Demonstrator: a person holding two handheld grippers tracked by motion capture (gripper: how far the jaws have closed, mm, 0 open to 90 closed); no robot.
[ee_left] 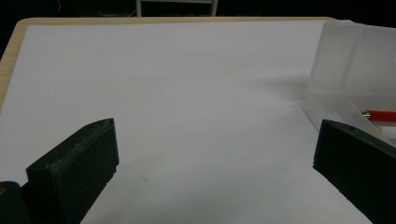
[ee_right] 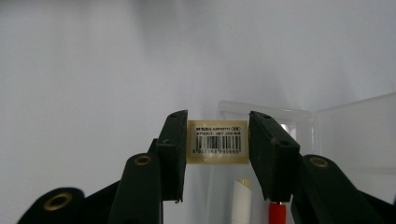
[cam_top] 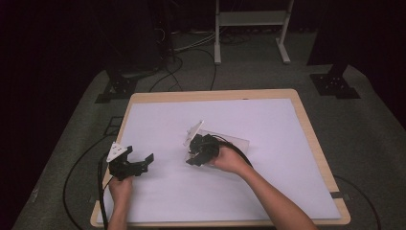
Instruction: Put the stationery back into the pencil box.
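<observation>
Left tongs point(cam_top: 143, 162) sat idle at the near-left of the counter point(cam_top: 313, 143), jaws spread wide with nothing between them, resting low over the white sheet point(cam_top: 268, 120). In the left gripper view the open jaws framed bare sheet, with the clear plastic case point(ee_left: 355, 60) off to the right.

Right tongs point(cam_top: 194, 155) were mid-counter, working at the case point(cam_top: 230, 141), which lay open near the centre with its lid tilted up. In the right gripper view the jaws were part closed on a small cream eraser point(ee_right: 217, 142) with a barcode label, pads touching both its sides. It was held over the case tray; a white stick point(ee_right: 243, 200) and a red pen point(ee_right: 279, 212) lay below in the tray.

Judgement: case opened, eraser gripped. Whether it was going in or coming out couldn't be told. Left to do: place the eraser, release, and probably close the lid.
</observation>
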